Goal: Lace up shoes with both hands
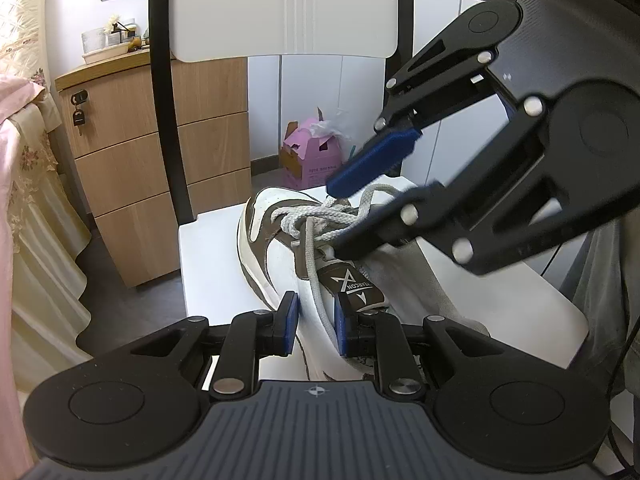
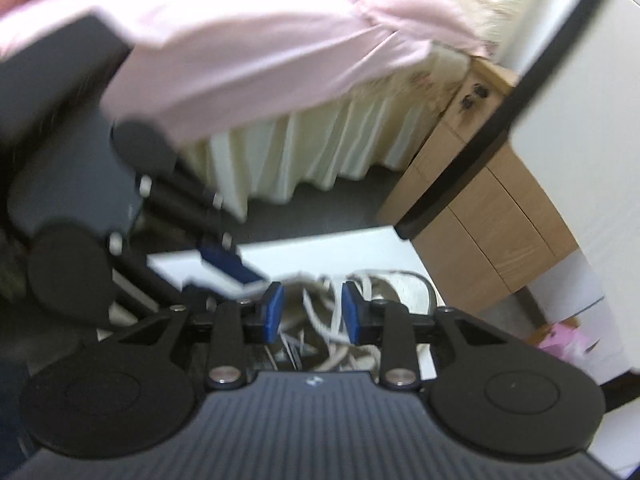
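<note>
- Left tool (image 1: pixel 316 322): its blue pads sit on either side of the shoe's collar, with a lace strand running down between them. Whether the pads press on the shoe or the lace, I cannot tell.
- Right tool (image 1: pixel 340 216): reaches in from the upper right over the laces, jaws parted and released. Lace loops lie between its pads (image 2: pixel 274 312) without being pinched.
- Shoe (image 1: pixel 280 248): directly ahead of the left tool and under the right one, resting on a white chair seat (image 1: pixel 208 264). Its long axis runs away from the left tool, toe at the far end, heel and tongue nearest. It is tilted to one side.
- The shoe is white with brown panels and a thick pale sole. The brown tongue label (image 1: pixel 354 284) carries a white logo.
- Laces (image 1: pixel 316 216): grey-white cord, bunched in loose crossings over the midfoot.
- Beyond the shoe stands the chair back (image 1: pixel 288 8), white with a black frame.
- Further left are a wooden drawer cabinet (image 1: pixel 132 168) and a bed skirt (image 1: pixel 36 216). A pink box (image 1: pixel 312 156) is on the floor behind the chair.
</note>
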`<state>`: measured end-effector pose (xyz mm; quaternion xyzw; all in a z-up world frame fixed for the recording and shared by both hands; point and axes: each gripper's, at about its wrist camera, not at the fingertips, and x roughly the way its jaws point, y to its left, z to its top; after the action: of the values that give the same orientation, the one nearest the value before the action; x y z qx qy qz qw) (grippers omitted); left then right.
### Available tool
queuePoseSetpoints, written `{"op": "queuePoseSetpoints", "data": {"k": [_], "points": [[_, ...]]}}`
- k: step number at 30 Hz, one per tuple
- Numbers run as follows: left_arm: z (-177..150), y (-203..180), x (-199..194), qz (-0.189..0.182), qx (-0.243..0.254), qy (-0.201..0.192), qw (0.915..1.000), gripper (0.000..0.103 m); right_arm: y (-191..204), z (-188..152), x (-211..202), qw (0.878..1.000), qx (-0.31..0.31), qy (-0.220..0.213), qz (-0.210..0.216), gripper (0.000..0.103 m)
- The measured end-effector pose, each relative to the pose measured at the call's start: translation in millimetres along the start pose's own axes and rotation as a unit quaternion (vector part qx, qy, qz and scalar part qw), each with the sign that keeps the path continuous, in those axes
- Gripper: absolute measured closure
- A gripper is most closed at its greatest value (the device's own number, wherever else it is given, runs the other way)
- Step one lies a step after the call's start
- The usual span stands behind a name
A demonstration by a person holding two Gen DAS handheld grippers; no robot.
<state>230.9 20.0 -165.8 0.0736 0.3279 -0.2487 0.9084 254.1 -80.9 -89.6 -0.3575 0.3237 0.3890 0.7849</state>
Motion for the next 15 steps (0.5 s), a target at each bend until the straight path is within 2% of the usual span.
{"op": "queuePoseSetpoints", "data": {"k": [4,7,8,11,15], "points": [[0.0,-7.2,-2.9,0.001,0.004,0.001,1.0000,0.082,15.2,0.5,9.7,0.997,-0.065,0.040,-0.022,0.074],[-0.3,-8.8,-3.9,0.001,0.007,0.001,1.0000,0.082,23.5,-0.4,19.5,0.993,-0.092,0.061,-0.036,0.097],[-0.6,-9.1,-4.2,0.000,0.008,0.001,1.0000,0.082,25.0,-0.8,22.1,0.993,-0.095,0.065,-0.039,0.100],[-1.9,-10.8,-5.6,-0.001,0.017,-0.003,0.9999,0.082,24.9,-0.2,24.1,0.994,-0.088,0.056,-0.036,0.101],[-2.5,-10.9,-6.6,-0.003,0.022,-0.004,0.9997,0.082,20.9,3.8,25.3,0.997,-0.048,0.037,-0.049,0.101]]}}
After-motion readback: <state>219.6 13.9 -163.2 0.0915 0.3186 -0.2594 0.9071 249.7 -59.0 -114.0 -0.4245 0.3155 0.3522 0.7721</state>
